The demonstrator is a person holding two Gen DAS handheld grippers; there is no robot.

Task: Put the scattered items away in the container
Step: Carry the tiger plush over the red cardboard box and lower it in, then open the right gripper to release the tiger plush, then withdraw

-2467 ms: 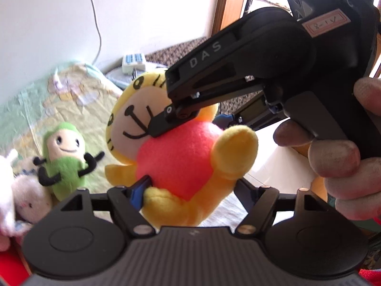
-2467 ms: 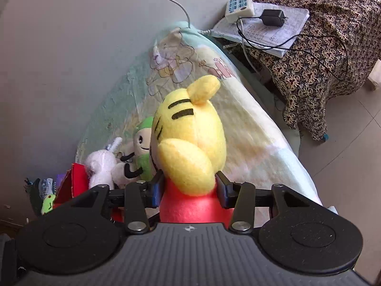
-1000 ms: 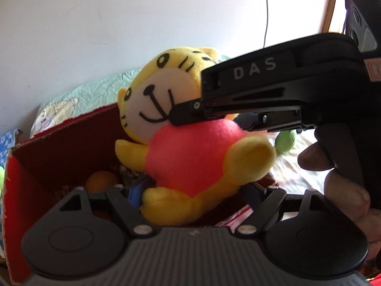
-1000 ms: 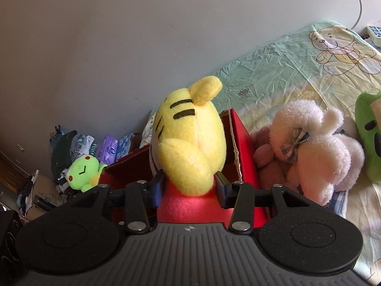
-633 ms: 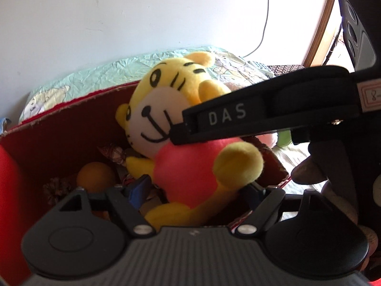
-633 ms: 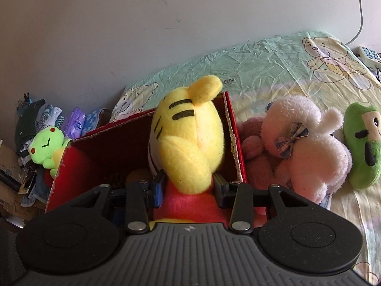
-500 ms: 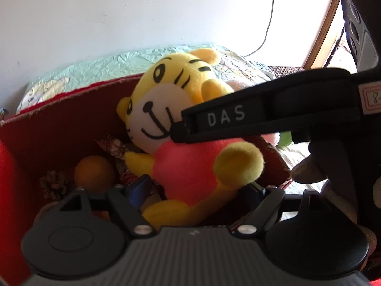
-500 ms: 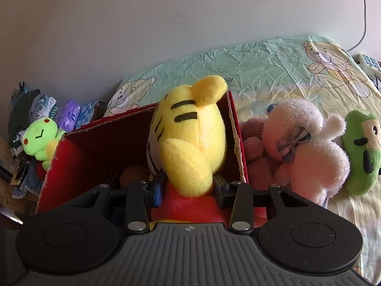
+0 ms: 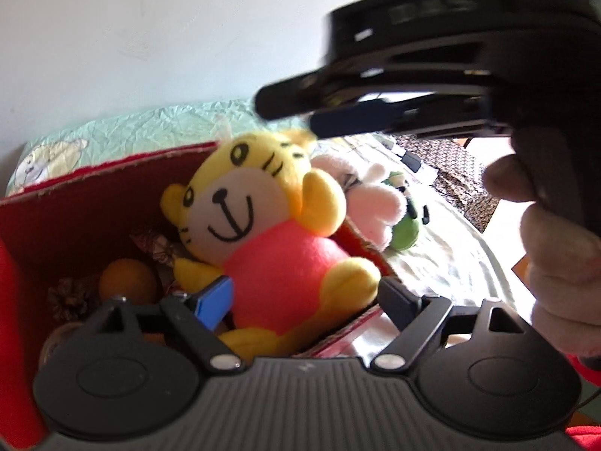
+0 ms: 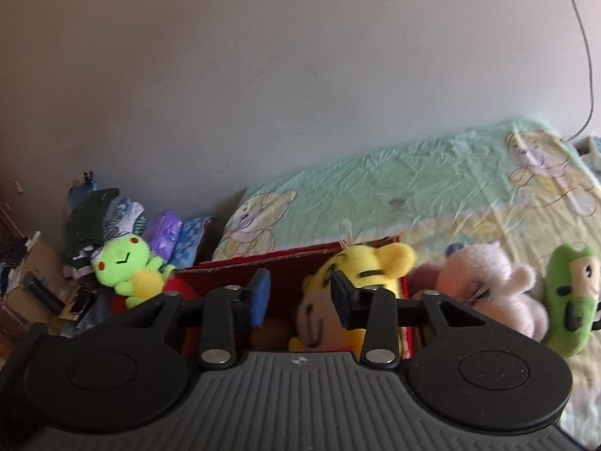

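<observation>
Yellow tiger plush sits in the red box on the bed, against its right wall. Left gripper jaws are opening around its belly; right gripper jaws are closing, empty, above it.

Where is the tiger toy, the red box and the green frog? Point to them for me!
tiger toy (image 9: 280, 263), left wrist view, on its pink belly.
red box (image 9: 86, 203), left wrist view, on the inside of its back wall.
green frog (image 10: 122, 257), right wrist view, on its face.
</observation>
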